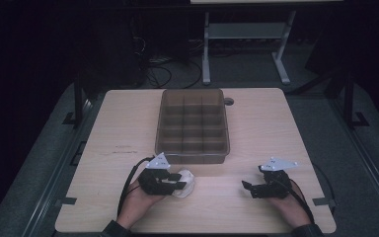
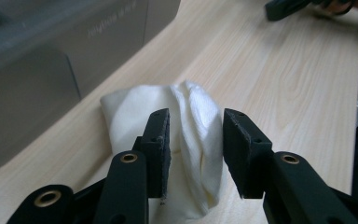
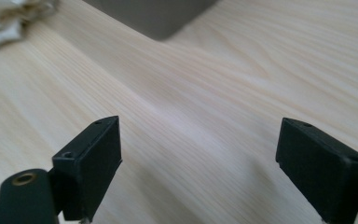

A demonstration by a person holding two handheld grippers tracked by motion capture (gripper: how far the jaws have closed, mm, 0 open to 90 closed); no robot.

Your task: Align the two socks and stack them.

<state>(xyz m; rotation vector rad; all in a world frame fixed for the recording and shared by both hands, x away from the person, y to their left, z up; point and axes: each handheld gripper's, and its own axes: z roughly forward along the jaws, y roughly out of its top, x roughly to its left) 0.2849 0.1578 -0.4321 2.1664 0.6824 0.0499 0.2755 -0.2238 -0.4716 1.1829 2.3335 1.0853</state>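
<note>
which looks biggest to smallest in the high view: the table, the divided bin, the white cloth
1. table, by far the largest.
2. divided bin, covering the middle of the far half of the tabletop.
3. white cloth, a small bundle in front of the bin; the left tongs cover part of it, so its full extent is unsure.

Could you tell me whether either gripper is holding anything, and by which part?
Neither: the white cloth sits between the left gripper's parted jaws, ungripped; the right gripper is open.

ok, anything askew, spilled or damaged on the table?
Nothing spilled or broken. The one untidy item is the crumpled white cloth, bunched on the light wooden table just in front of the translucent grey compartment box. It sits between the left tool jaws. The box sits square.
</note>
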